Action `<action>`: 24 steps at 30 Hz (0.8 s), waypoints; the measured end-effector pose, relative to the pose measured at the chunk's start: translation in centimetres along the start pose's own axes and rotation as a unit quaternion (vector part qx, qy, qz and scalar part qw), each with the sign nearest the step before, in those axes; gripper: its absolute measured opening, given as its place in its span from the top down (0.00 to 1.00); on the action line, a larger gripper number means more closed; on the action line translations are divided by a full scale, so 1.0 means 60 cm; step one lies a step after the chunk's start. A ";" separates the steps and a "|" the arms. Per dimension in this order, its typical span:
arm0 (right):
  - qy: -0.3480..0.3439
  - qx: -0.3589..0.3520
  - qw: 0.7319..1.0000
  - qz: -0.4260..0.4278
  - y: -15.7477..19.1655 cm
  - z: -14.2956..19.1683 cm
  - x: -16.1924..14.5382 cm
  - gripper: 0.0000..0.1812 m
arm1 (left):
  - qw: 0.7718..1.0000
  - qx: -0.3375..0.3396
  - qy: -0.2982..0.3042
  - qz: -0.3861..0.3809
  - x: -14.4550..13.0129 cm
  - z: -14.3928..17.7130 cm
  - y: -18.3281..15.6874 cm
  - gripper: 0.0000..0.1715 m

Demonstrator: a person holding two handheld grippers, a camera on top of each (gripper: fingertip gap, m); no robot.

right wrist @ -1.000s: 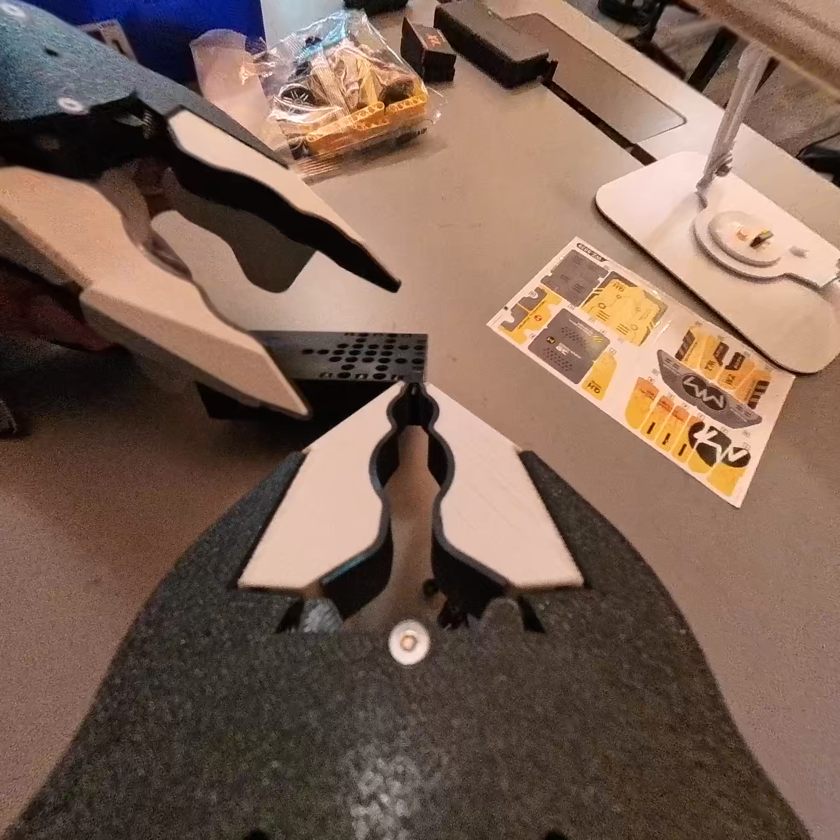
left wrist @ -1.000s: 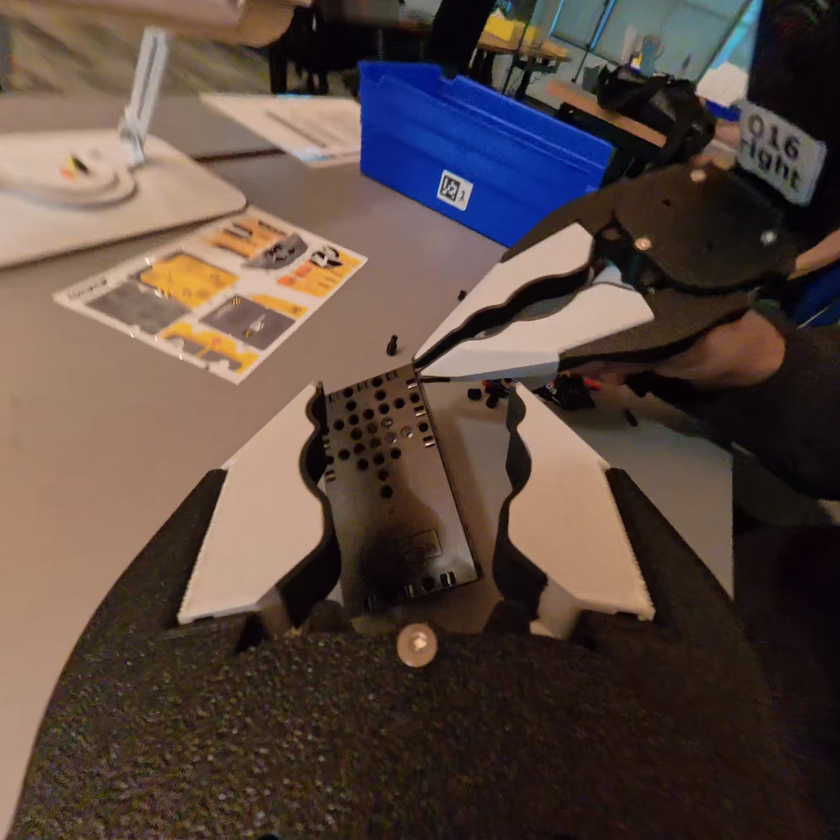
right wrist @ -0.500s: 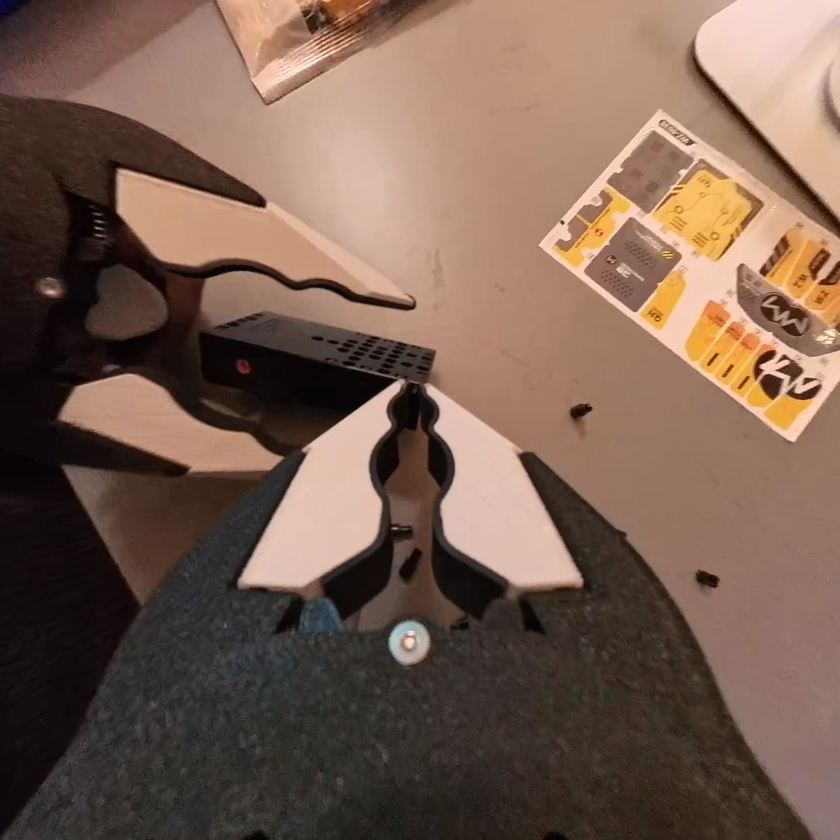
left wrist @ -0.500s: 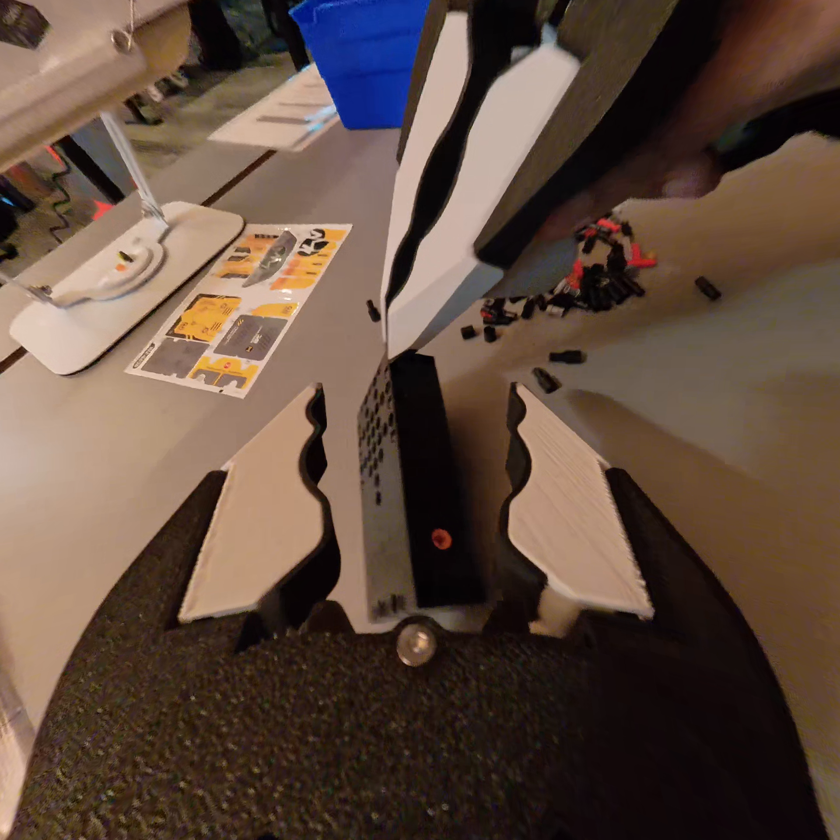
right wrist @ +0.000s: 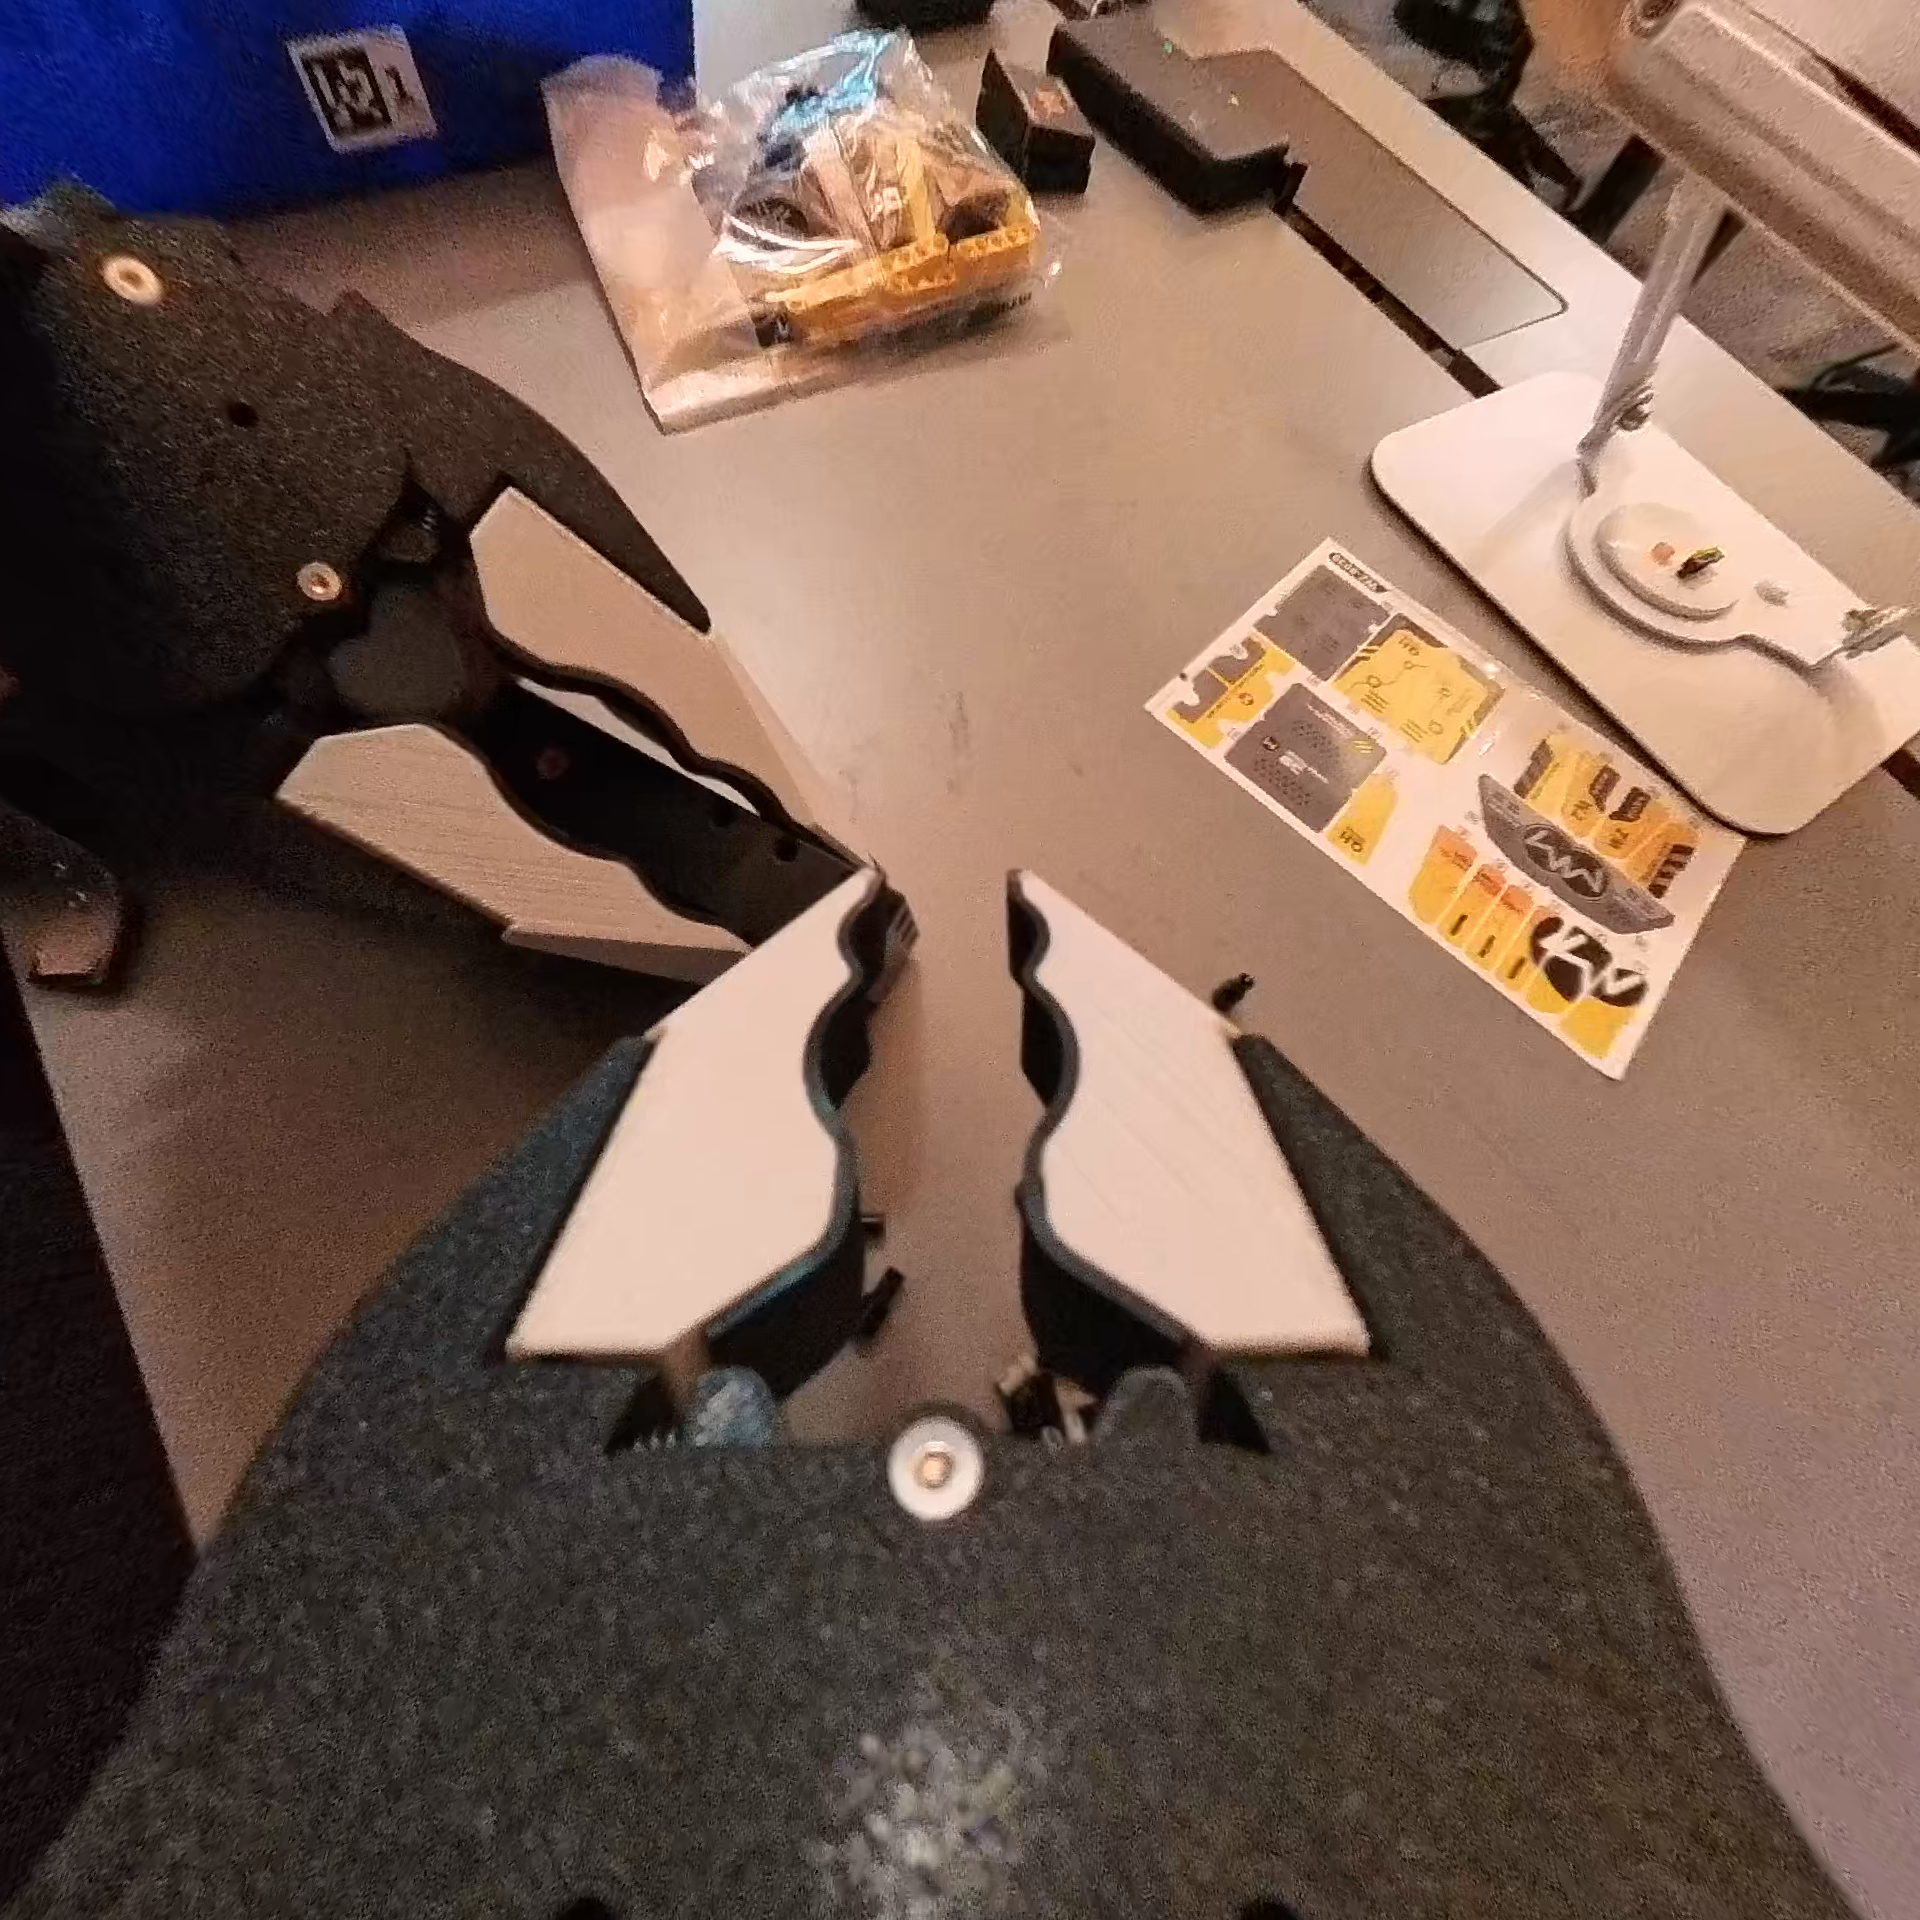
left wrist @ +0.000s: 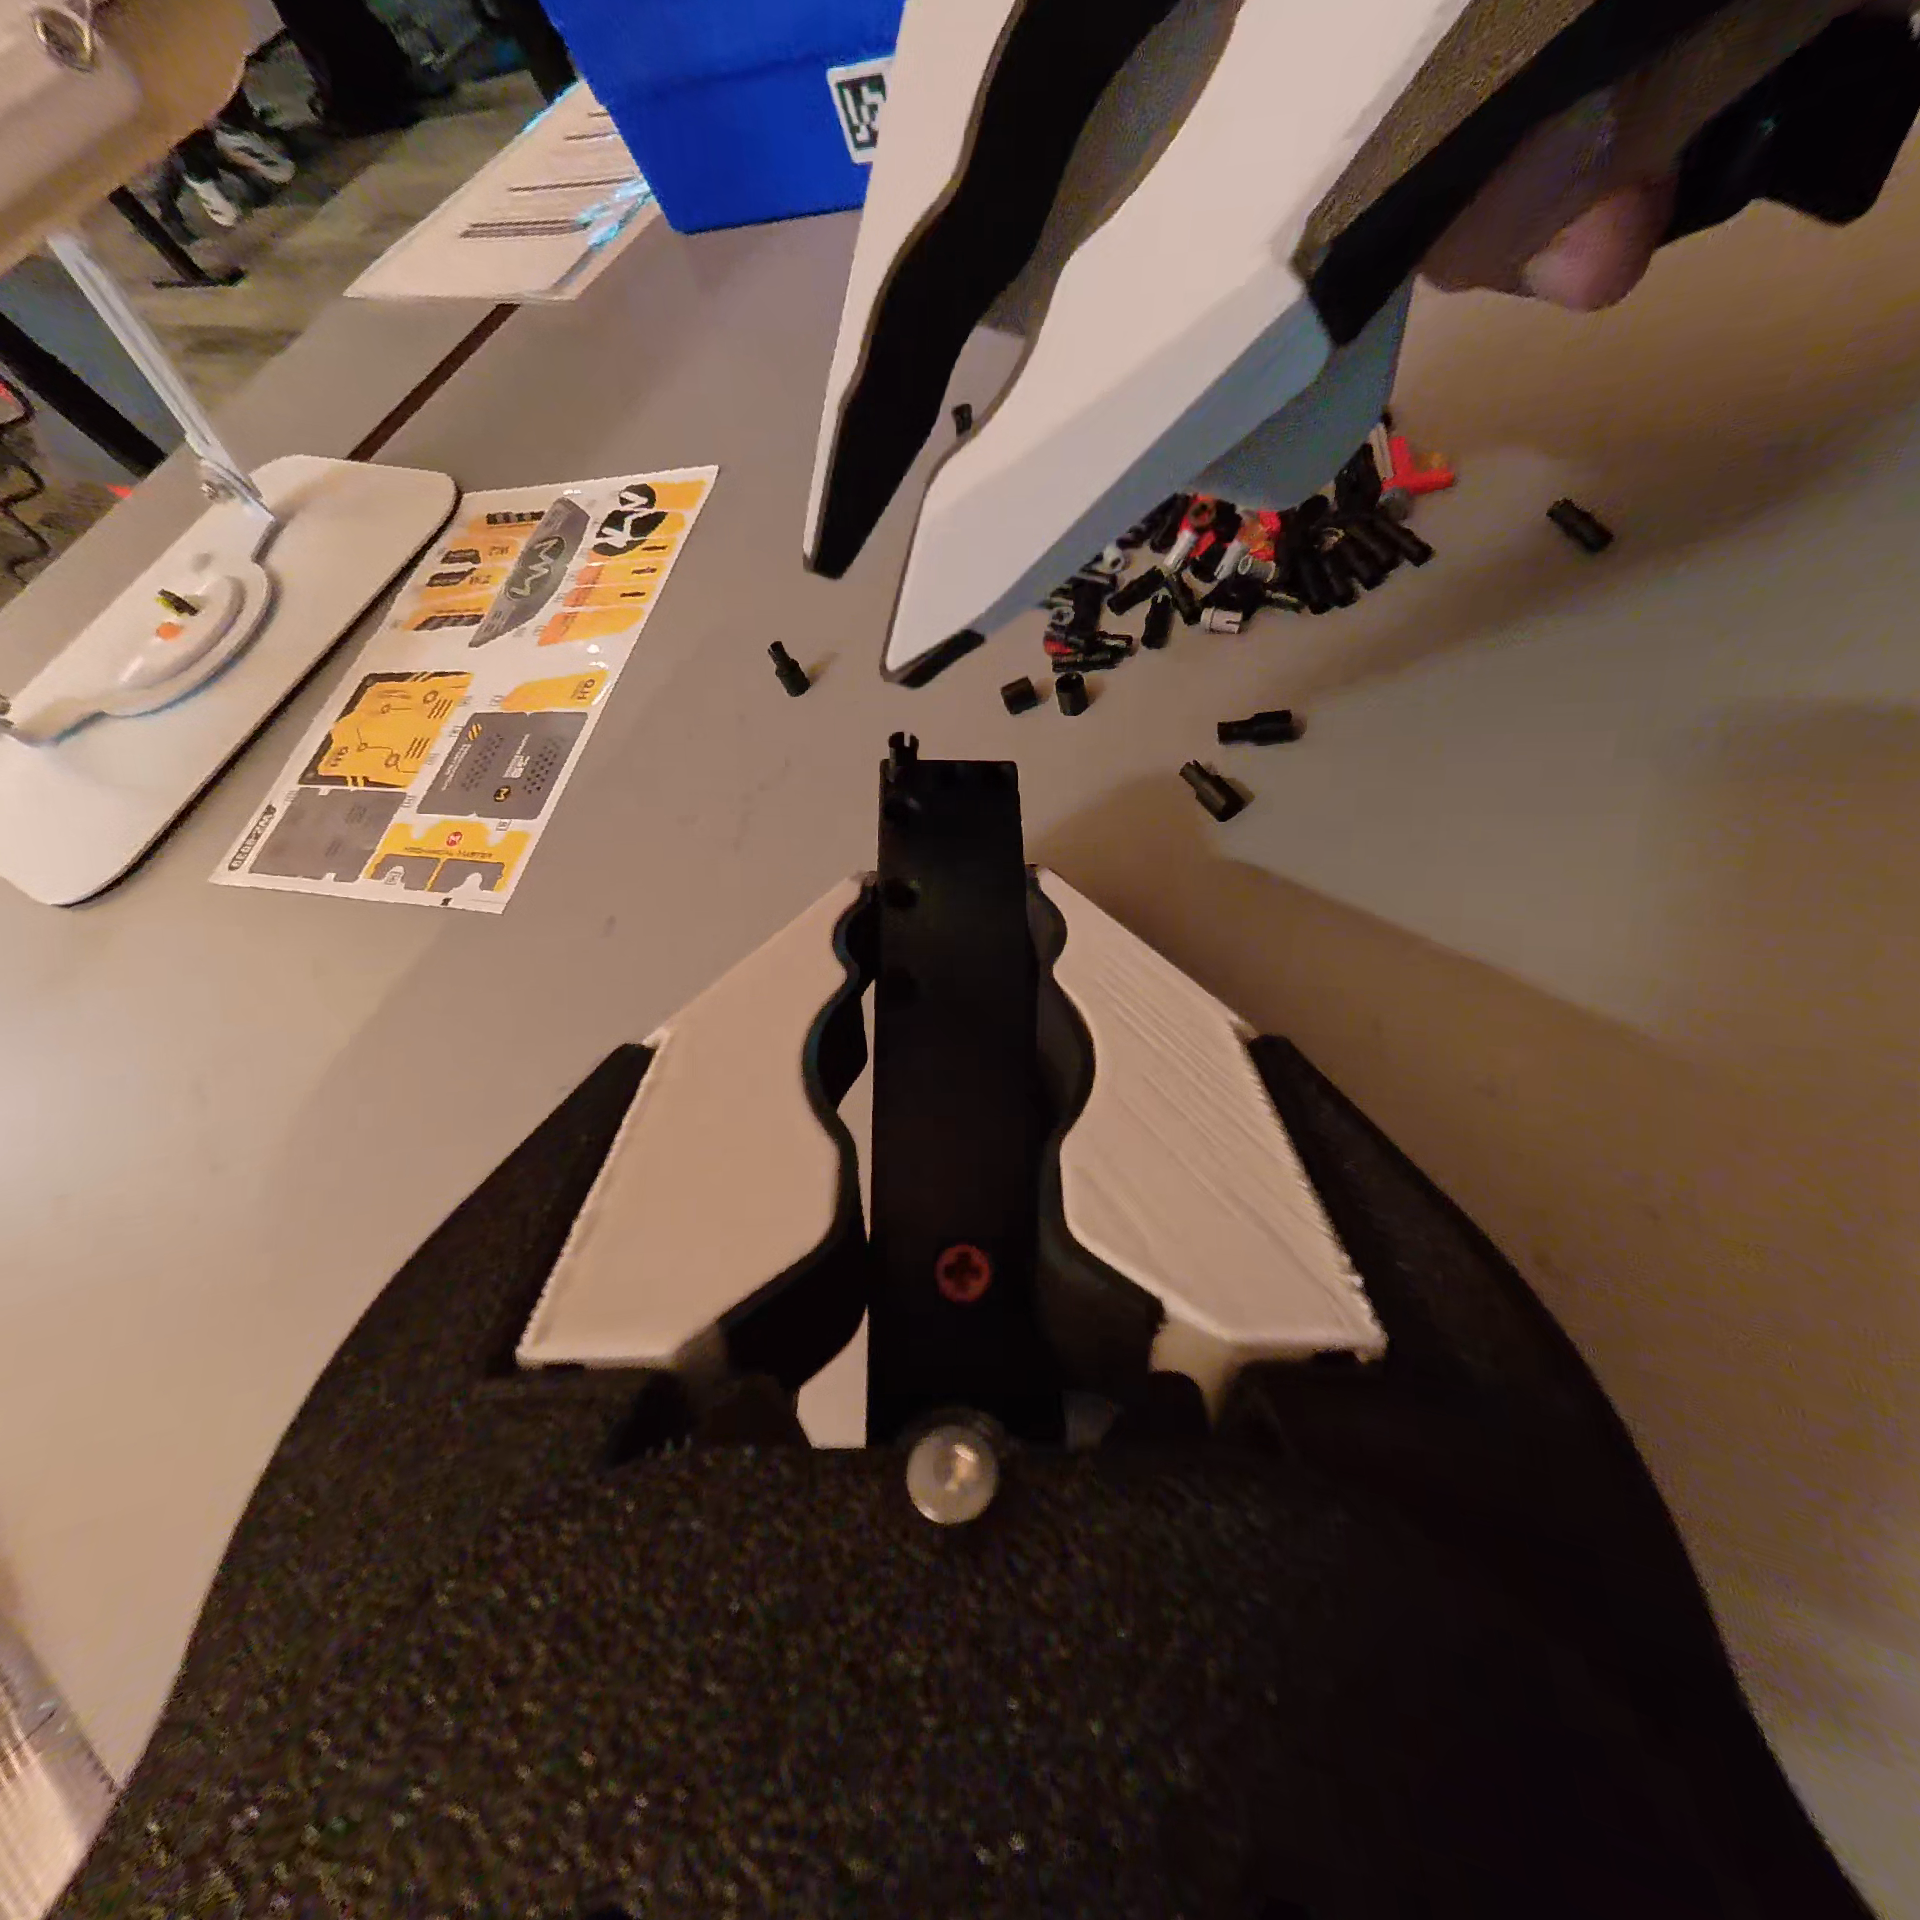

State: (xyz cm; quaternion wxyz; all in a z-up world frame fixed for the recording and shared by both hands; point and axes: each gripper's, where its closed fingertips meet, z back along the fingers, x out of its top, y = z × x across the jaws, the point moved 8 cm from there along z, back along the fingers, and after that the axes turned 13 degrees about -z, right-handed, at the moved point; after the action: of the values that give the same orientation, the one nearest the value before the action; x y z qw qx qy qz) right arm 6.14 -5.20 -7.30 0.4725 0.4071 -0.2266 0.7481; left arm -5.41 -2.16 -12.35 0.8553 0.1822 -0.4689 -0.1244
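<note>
- The left gripper (left wrist: 951, 904) is clamped edge-on around a black perforated block (left wrist: 951, 1039) bearing a red screw head, a small pin standing at its far tip.
- The right gripper (right wrist: 945, 904) has its jaws parted and empty, with its tips just beside that block's far end at 12 o'clock from the left gripper.
- At 1 o'clock lies a heap of black and red pins (left wrist: 1236, 571) on the grey table (left wrist: 260, 1143).
- At 10 o'clock lies a yellow sticker sheet (left wrist: 468, 696).
- Farther off, a clear bag (right wrist: 821, 208) holds yellow bricks; a blue bin (left wrist: 727, 114) stands at 11 o'clock, its contents hidden.
</note>
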 end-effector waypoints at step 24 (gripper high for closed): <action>-0.065 0.032 0.995 -0.070 0.000 -0.055 -0.025 0.98 | 0.985 -0.096 -0.019 0.145 -0.016 -0.005 0.037 0.85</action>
State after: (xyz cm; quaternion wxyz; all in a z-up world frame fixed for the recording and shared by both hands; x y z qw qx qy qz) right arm 5.18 -3.59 -10.38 0.4947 0.4850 -0.2039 0.6917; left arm -5.59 0.28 -12.24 0.8684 0.0273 -0.4928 -0.0473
